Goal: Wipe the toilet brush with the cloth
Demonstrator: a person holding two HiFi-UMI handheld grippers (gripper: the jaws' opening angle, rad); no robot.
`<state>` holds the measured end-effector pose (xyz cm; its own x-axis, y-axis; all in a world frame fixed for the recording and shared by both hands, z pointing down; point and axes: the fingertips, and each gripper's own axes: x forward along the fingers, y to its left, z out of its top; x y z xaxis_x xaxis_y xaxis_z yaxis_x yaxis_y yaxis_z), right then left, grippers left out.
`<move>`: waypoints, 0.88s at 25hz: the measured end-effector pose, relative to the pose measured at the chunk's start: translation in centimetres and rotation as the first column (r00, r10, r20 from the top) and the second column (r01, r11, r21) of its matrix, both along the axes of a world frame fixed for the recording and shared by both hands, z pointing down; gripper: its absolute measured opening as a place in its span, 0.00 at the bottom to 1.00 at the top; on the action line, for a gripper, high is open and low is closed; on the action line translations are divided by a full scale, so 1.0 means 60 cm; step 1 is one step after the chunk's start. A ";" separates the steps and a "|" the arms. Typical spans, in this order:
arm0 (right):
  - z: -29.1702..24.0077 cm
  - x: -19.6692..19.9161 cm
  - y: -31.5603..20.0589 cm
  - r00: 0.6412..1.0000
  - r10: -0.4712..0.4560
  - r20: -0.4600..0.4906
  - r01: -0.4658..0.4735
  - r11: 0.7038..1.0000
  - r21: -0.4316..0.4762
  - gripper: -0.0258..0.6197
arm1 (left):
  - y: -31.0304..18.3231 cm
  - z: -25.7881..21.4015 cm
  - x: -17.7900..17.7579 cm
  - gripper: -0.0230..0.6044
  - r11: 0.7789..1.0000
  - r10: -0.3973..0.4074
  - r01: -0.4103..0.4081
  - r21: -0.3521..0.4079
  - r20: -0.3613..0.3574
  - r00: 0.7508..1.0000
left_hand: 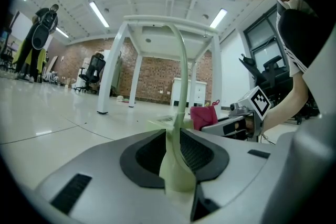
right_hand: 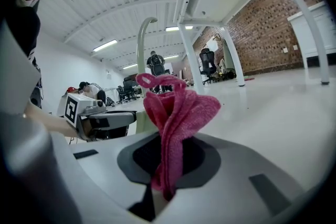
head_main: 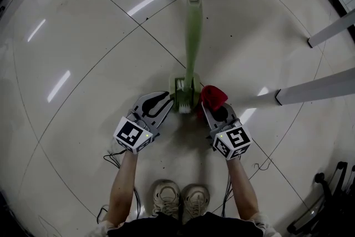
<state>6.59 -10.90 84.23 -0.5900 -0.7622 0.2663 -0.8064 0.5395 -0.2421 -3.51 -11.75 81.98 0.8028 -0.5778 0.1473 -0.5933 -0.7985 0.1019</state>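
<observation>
Left gripper (head_main: 168, 101) clamped on lower stem of pale green toilet brush (head_main: 192, 36); brush stands upright over glossy tiled floor (head_main: 83, 41), curved handle end on top; squarish pale base (head_main: 186, 92) at its foot, I can't tell whether holder or brush head; right gripper (head_main: 212, 109) pinched shut on bunched red cloth (head_main: 214, 96); cloth pokes out past jaws, just beside brush base on right; I can't confirm contact.
</observation>
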 end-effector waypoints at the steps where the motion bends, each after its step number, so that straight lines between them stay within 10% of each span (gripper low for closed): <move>1: 0.000 0.001 0.002 1.000 -0.001 -0.002 0.001 1.000 -0.001 0.09 | -0.003 -0.003 -0.003 0.18 1.000 -0.004 0.004 0.002 -0.010 1.000; 3: 0.002 0.001 0.001 1.000 -0.003 -0.008 0.003 1.000 -0.002 0.09 | -0.013 -0.006 -0.007 0.18 1.000 0.013 -0.013 -0.005 -0.024 1.000; 10: 0.003 -0.002 -0.011 1.000 -0.021 0.001 0.021 1.000 -0.002 0.09 | -0.040 -0.005 0.023 0.68 0.979 0.203 -0.203 -0.011 0.001 0.979; 22: 0.004 -0.019 -0.038 0.998 -0.055 -0.040 0.056 0.998 0.026 0.09 | -0.049 0.011 0.041 0.68 0.970 0.241 -0.239 -0.033 0.051 0.969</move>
